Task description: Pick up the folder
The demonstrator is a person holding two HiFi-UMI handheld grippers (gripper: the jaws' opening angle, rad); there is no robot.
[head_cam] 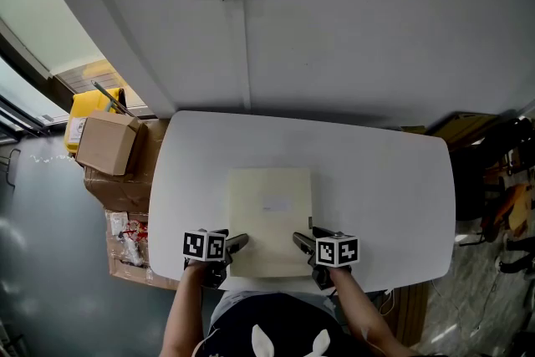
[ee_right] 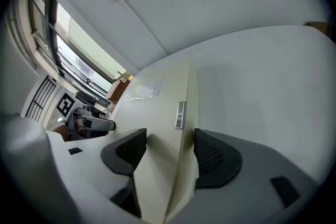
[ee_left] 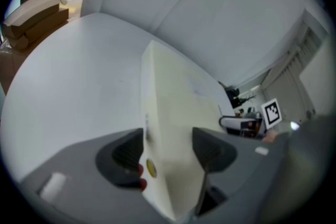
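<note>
A: While the folder lies flat on the white tabletop, close to its 6 o'clock edge, what do the tongs do?

B: The left tongs pinch its 7 o'clock corner. The right tongs pinch its 5 o'clock corner.

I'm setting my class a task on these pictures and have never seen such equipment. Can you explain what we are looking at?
A person at a white table holds a two-jaw gripper in each hand. The head view comes from a camera on the person's head, looking down. The other two views come from cameras riding on the left gripper and the right gripper. A cream folder lies on the table, and each gripper appears closed on a near corner of it. Cardboard boxes sit beside the table.
</note>
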